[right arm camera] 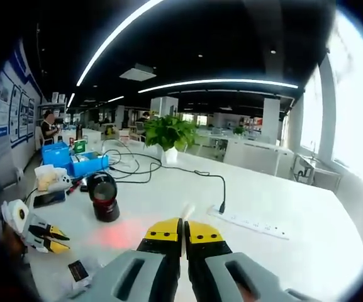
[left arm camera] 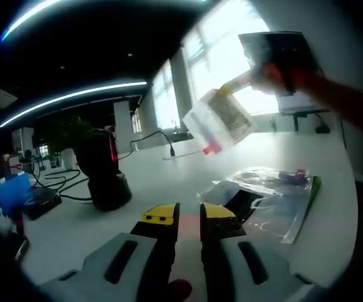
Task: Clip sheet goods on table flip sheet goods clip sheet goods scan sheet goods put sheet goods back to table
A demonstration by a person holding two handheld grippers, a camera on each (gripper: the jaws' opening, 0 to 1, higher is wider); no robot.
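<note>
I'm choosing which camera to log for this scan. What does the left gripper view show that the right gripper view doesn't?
Left gripper view adds: the right gripper raised, holding a flat packet face-on, and clear plastic bags lying on the table.

Right gripper view adds: a potted plant, a power strip, a blue box, and a red glow on the table beside the scanner.

Shared: the black scanner, the white table, and the left gripper, its fingers slightly apart and holding nothing.
</note>
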